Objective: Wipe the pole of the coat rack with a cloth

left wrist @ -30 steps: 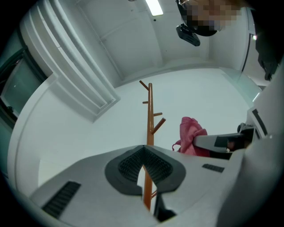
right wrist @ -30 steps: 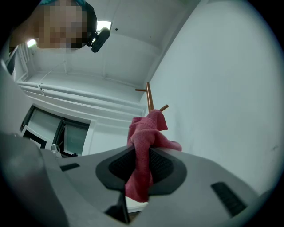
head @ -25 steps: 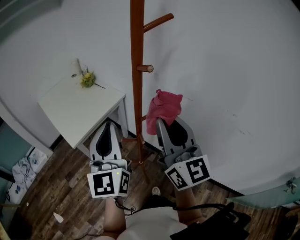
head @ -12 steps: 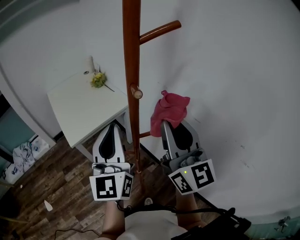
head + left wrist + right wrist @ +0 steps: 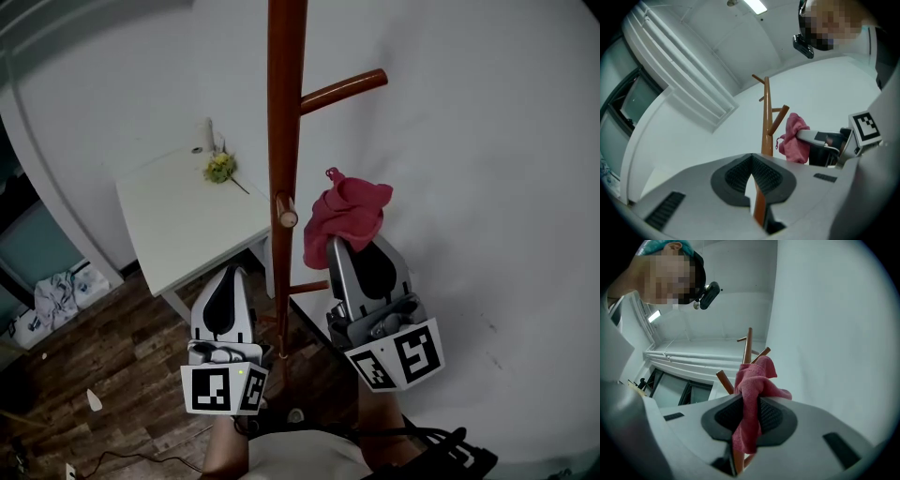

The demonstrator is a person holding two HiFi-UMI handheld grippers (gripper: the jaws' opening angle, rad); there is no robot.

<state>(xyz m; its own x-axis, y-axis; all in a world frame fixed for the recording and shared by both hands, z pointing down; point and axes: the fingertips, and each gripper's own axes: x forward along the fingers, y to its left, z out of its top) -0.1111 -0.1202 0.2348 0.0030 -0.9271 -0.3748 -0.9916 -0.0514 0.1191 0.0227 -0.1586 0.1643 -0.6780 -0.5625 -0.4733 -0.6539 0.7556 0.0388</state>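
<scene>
Against the white wall (image 5: pixel 487 169) the rack's pole (image 5: pixel 284 112) rises upright between the two grippers. It stands just left of the right gripper (image 5: pixel 345 246) and just right of the left gripper (image 5: pixel 228 274). Left of the pole is a white table (image 5: pixel 178 234) (its near corner comes close to the pole's lower part). The right gripper's jaws are clamped on a pink cloth (image 5: pixel 349 211), which bunches above the tips, near the pole but apart from it in the head view. The left gripper's jaws meet at the tips with nothing between them. A long peg (image 5: pixel 342 90) slants up to the right from the pole, and a short peg (image 5: pixel 285 212) juts out at cloth height. Small flowers (image 5: pixel 220 169) lie on the table's far side. Only the right gripper view shows the cloth's tail hanging down through the jaws.
</scene>
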